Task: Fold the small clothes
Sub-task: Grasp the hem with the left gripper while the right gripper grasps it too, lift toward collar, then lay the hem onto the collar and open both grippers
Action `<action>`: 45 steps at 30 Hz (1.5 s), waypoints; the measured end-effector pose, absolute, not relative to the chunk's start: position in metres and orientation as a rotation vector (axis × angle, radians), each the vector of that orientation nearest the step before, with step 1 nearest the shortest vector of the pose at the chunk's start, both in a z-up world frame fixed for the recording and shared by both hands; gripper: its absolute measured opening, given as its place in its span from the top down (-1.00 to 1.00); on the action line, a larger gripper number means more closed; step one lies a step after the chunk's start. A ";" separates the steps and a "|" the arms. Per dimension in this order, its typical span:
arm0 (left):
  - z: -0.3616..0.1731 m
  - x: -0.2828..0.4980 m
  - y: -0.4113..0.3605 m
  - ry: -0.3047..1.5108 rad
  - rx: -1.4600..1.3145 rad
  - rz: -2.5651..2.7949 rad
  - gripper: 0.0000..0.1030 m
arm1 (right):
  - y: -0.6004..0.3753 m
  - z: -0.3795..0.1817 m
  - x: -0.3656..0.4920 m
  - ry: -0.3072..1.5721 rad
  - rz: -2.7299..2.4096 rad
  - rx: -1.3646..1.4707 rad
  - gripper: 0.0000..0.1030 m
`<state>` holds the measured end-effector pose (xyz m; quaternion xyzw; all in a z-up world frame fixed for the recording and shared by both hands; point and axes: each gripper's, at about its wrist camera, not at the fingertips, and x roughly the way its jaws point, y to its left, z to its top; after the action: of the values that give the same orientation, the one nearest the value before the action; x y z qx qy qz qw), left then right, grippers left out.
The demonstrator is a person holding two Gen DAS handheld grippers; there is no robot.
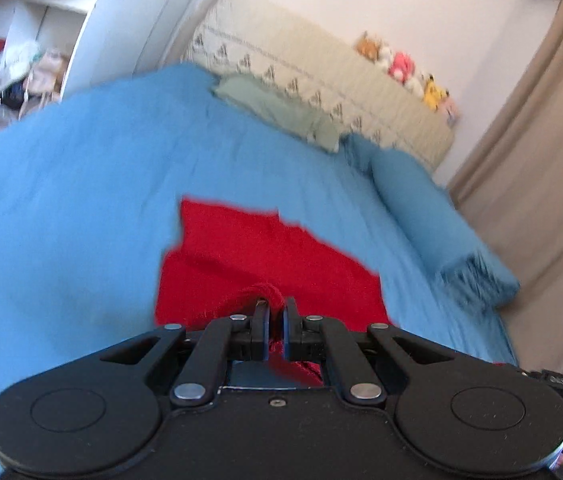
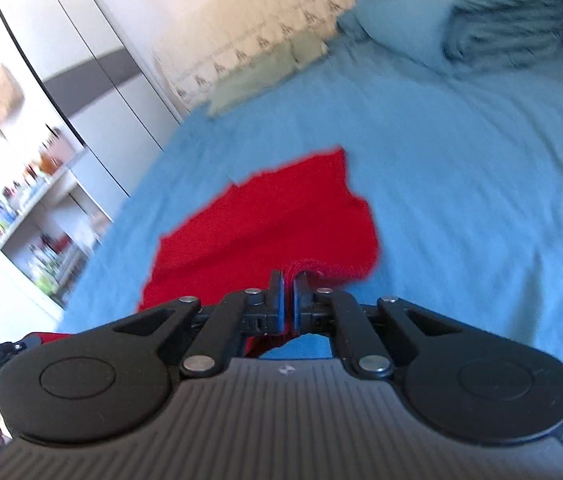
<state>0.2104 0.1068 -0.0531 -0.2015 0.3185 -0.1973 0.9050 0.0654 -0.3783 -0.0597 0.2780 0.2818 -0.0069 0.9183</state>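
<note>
One red garment (image 1: 273, 264) is lying on the blue bedspread (image 1: 81, 184), its knitted-looking fabric rumpled into uneven, angular edges. Two grippers are gripping it at its near edge: the left gripper (image 1: 275, 320) is pinching a bunched, rope-like fold between nearly closed jaws, and the right gripper (image 2: 288, 300) is clamping a thick ridge of the same cloth (image 2: 265, 216) in equally narrow jaws. Both have black linkage arms with round metal pins. Farther off, one pale green pillow (image 1: 277, 110) is lying against a cream patterned headboard (image 1: 321, 76), one folded blue fringed blanket (image 1: 441, 224) is sitting to the right, and several plush toys (image 1: 405, 68) are lining the headboard top; motion blur is hiding their exact number.
</note>
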 end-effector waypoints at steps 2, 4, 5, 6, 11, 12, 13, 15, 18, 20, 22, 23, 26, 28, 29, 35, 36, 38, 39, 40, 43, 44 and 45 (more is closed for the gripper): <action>-0.045 0.241 0.101 0.632 -0.428 -0.391 0.90 | -0.386 -0.047 0.092 0.551 0.010 0.587 0.62; -0.041 0.277 0.095 0.621 -0.449 -0.378 0.90 | -0.393 -0.036 0.123 0.528 0.020 0.586 0.62; -0.040 0.296 0.090 0.617 -0.443 -0.362 0.90 | -0.397 -0.031 0.141 0.514 0.026 0.584 0.62; -0.041 0.313 0.086 0.615 -0.433 -0.350 0.90 | -0.399 -0.028 0.158 0.504 0.029 0.584 0.62; -0.051 0.399 0.060 0.610 -0.405 -0.307 0.90 | -0.421 -0.027 0.261 0.498 0.013 0.617 0.62; -0.056 0.415 0.056 0.613 -0.407 -0.299 0.90 | -0.426 -0.032 0.280 0.502 0.005 0.621 0.62; -0.063 0.432 0.050 0.616 -0.402 -0.297 0.90 | -0.430 -0.038 0.302 0.507 -0.009 0.619 0.62; -0.080 0.461 0.040 0.628 -0.385 -0.290 0.90 | -0.434 -0.055 0.341 0.520 -0.032 0.606 0.62; -0.115 0.502 0.026 0.672 -0.382 -0.261 0.91 | -0.437 -0.091 0.393 0.558 -0.059 0.598 0.62; -0.135 0.521 0.026 0.704 -0.413 -0.239 0.91 | -0.439 -0.118 0.420 0.592 -0.082 0.599 0.62; -0.151 0.534 0.029 0.742 -0.435 -0.202 0.91 | -0.440 -0.143 0.441 0.624 -0.095 0.617 0.62; -0.155 0.537 0.030 0.759 -0.443 -0.189 0.91 | -0.442 -0.152 0.447 0.636 -0.101 0.621 0.62; -0.163 0.549 0.032 0.812 -0.444 -0.151 0.91 | -0.448 -0.166 0.463 0.661 -0.128 0.644 0.62; -0.166 0.558 0.032 0.837 -0.448 -0.128 0.91 | -0.456 -0.169 0.475 0.682 -0.142 0.664 0.62; -0.167 0.562 0.029 0.845 -0.452 -0.119 0.91 | -0.458 -0.170 0.480 0.693 -0.150 0.667 0.62; -0.185 0.590 0.014 0.902 -0.459 -0.053 0.89 | -0.465 -0.193 0.510 0.776 -0.174 0.621 0.61; -0.187 0.592 0.013 0.904 -0.458 -0.049 0.88 | -0.465 -0.197 0.514 0.780 -0.173 0.610 0.60; -0.188 0.592 0.011 0.886 -0.454 -0.044 0.53 | -0.463 -0.201 0.519 0.781 -0.164 0.579 0.50; -0.186 0.591 0.012 0.875 -0.450 -0.043 0.22 | -0.463 -0.202 0.520 0.775 -0.158 0.565 0.39; -0.182 0.589 0.014 0.858 -0.440 -0.036 -0.40 | -0.463 -0.202 0.524 0.773 -0.149 0.554 -0.14; -0.161 0.569 0.018 0.795 -0.371 -0.022 -0.66 | -0.459 -0.189 0.515 0.711 -0.210 0.468 -1.00; -0.155 0.560 0.018 0.785 -0.338 -0.025 -0.68 | -0.456 -0.180 0.511 0.666 -0.204 0.436 -1.00; -0.146 0.546 0.014 0.776 -0.286 -0.033 -0.72 | -0.453 -0.171 0.505 0.643 -0.174 0.411 -1.00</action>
<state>0.5455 0.0142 -0.1465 -0.1390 0.3770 -0.0161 0.9156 0.5051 -0.4528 -0.1715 0.2001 0.3135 -0.0850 0.9244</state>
